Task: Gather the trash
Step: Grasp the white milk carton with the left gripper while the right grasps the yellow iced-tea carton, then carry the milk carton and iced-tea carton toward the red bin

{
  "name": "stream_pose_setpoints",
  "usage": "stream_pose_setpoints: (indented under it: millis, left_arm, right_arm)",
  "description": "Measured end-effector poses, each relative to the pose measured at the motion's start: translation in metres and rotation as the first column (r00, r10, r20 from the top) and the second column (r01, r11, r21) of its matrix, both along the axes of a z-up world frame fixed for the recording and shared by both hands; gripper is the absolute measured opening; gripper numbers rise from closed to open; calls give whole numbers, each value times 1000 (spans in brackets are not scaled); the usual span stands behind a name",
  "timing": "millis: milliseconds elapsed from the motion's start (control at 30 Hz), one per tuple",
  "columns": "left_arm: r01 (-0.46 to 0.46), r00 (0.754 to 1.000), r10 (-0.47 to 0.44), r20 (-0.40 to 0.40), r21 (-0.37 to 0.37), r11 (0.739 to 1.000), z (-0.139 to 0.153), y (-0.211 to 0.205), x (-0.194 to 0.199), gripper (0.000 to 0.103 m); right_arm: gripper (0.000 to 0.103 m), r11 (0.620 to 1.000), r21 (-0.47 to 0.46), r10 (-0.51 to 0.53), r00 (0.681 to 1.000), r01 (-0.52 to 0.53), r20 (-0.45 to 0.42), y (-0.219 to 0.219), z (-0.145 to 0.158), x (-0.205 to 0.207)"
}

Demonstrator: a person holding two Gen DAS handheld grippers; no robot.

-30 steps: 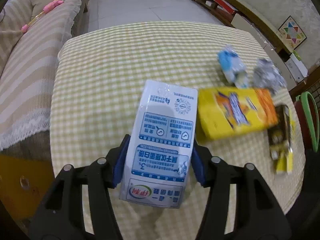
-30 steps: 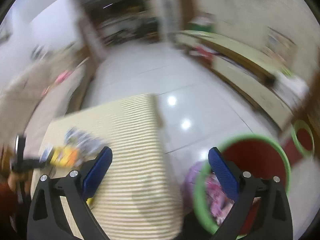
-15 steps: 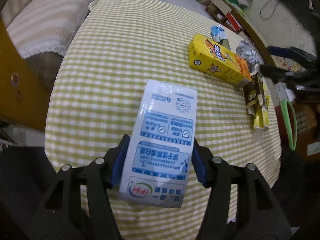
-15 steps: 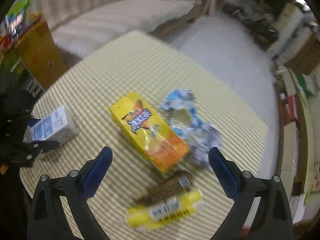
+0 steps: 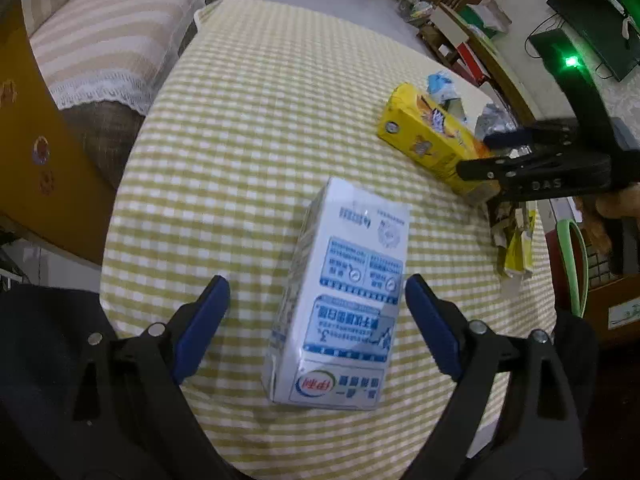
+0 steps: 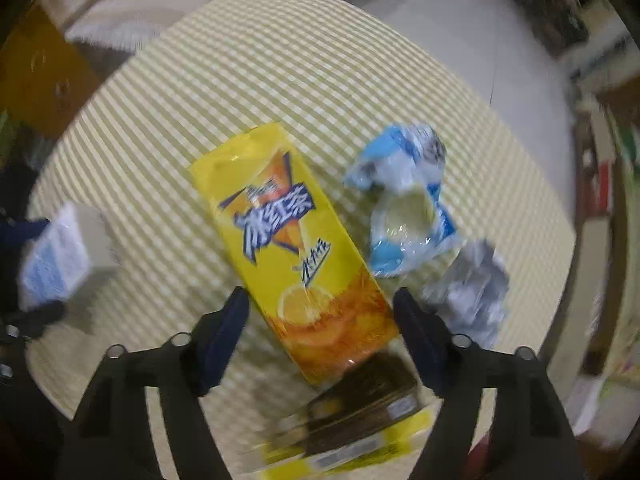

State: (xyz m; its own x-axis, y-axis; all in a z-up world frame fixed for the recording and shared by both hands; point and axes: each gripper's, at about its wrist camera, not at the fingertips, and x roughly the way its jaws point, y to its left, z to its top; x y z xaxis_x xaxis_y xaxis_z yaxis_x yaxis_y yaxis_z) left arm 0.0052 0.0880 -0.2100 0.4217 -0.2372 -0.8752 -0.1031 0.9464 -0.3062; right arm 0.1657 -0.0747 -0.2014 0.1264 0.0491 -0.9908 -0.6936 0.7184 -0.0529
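A: Where is the trash found, and what is gripped?

B: Nothing is gripped. The white and blue milk carton is seen lying on the checked tablecloth between the fingers of the left gripper, whose jaws have just been opening; clear gaps are seen on both sides, so the carton is judged released. The yellow tea carton is framed by the right gripper, whose jaws have just been closing, yet the pads are not seen pressing on it.

A: How is the yellow carton expected to handle?

B: It is judged light and probably empty, with stiff edges but faces that can be dented. Its glossy print is likely to be slippery. A hold across the narrow width near the orange end, where the jaws already stand, is advised, with moderate pressure.

A: And the rest?

B: The crumpled blue wrapper and the silver foil are judged soft and nearly weightless; a pinch on a raised fold is suggested. The flattened brown and yellow pack is blurred at the near edge of the right wrist view.
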Motion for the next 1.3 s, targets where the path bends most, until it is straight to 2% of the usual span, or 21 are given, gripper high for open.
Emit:
stream_pose_setpoints:
  millis: [67,167,233,333,433,500,667,833,933,1033,1100,1167,1233,1300]
  left_arm:
    - [-7,1000,6,25,44,999,5,-3,1,87]
    - [-8,998,3,65,75,997,11,-8,2,91]
    - [-29,996,22,81,86,996,13,-9,3,92]
    - [-65,992,57,111,76,995,15,-8,1,92]
    - [-62,994,52,96,100,993,15,-10,2,92]
    - [-39,997,28,72,151,988,14,-17,4,92]
    - [29,999,-32,20,138,990,4,-32,7,92]
    - [23,1000,-19,-24,163,986,-9,-37,7,92]
    - [18,1000,-13,-29,194,981,-11,-38,6,92]
    - [12,1000,-10,-11,206,979,-9,-38,3,91]
    - [13,1000,-14,5,193,981,-6,-38,0,81]
    - [7,1000,-9,9,203,979,-4,-38,-2,60]
    - [17,1000,-19,10,184,983,-4,-38,-3,55]
    - [26,999,-29,18,170,985,-3,-38,-4,55]
  right_arm:
    - [62,994,70,-85,994,89,-63,-13,3,4]
    - [63,985,120,-115,989,126,-96,-18,4,8]
    - [62,989,112,-89,995,94,-49,-14,2,7]
    - [68,997,75,-39,999,37,30,-1,0,-1]
    - [69,997,70,-14,999,10,52,18,1,-11]
    - [69,998,61,-10,998,6,63,27,-4,-13]
    - [64,999,41,-14,996,10,91,41,-12,-10]
    - [65,996,75,-49,996,43,74,30,-13,-10]
    - [64,993,102,-64,994,55,89,26,-10,-15]
    - [64,982,166,-102,989,84,103,14,2,-26]
    - [64,972,206,-136,984,110,115,5,12,-32]
    - [64,952,264,-192,973,154,126,-7,23,-41]
    - [64,928,319,-248,958,193,142,-20,37,-51]
    - [64,902,371,-300,939,222,167,-34,52,-66]
